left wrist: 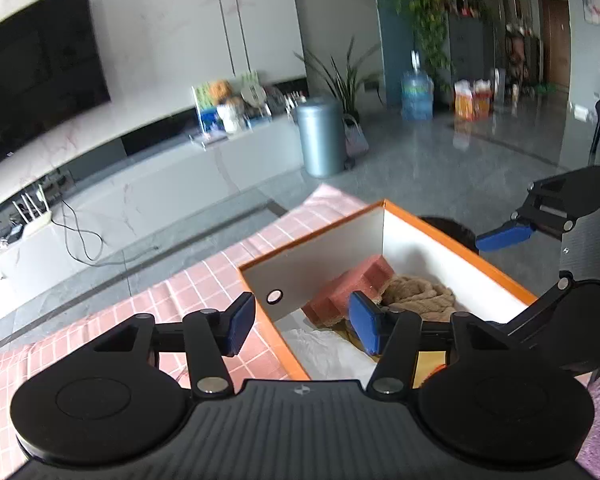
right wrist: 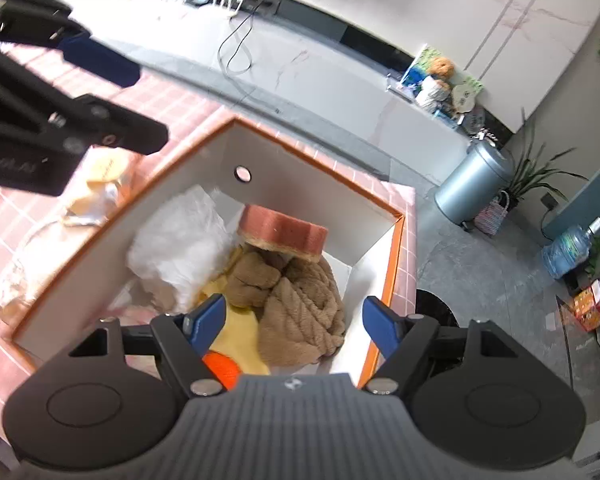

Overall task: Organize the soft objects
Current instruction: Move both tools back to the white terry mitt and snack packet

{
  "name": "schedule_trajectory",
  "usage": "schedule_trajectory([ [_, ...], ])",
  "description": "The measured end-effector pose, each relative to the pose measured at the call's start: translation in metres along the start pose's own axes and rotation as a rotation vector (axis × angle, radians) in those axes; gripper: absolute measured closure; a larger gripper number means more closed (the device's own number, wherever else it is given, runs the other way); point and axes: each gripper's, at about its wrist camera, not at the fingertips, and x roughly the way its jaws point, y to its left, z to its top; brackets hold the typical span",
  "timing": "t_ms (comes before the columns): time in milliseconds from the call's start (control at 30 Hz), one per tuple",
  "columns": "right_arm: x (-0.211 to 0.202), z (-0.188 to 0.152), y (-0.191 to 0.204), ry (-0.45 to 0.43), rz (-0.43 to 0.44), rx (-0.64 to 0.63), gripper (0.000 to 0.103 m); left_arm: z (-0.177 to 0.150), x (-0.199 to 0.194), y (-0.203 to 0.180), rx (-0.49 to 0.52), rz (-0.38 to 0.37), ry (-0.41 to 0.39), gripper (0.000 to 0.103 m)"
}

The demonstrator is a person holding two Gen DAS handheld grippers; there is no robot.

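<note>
1. The box (right wrist: 384, 276) sits on the pink-checked worktop (left wrist: 172, 292), holding a pink sponge (right wrist: 284, 234) atop a brown towel (right wrist: 300, 304), with white plastic (right wrist: 180, 240) to their left.
2. The left gripper (left wrist: 302, 322) hangs at the box's near wall, fingers apart and empty.
3. The right gripper (right wrist: 294, 324) hovers over the box, fingers apart and empty.

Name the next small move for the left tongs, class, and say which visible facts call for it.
Probably swing the left tongs, open and empty, toward the crumpled yellowish bag lying on the pink checked cloth outside the orange box. The sponge, brown towel and white bag are already inside.
</note>
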Motion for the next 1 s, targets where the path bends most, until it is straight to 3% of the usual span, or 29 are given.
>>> schedule_trajectory([
  [167, -0.04, -0.012, 0.018, -0.103, -0.011, 0.102, 0.028, -0.018, -0.043, -0.003, -0.032, 0.037, -0.078, 0.038],
  [400, -0.092, -0.051, 0.056, -0.268, 0.045, 0.313, 0.028, -0.055, -0.099, 0.002, -0.114, 0.069, -0.158, 0.038],
  [600, -0.114, -0.088, 0.099, -0.349, 0.096, 0.461, 0.028, -0.103, -0.124, 0.002, -0.201, 0.105, -0.156, 0.037],
  [800, -0.113, -0.113, 0.148, -0.382, 0.095, 0.441, 0.022, -0.153, -0.129, 0.007, -0.356, 0.123, -0.132, 0.038],
  [1000, -0.095, -0.122, 0.18, -0.362, 0.104, 0.337, 0.016, -0.184, -0.113, 0.011, -0.396, 0.126, -0.037, 0.038],
])
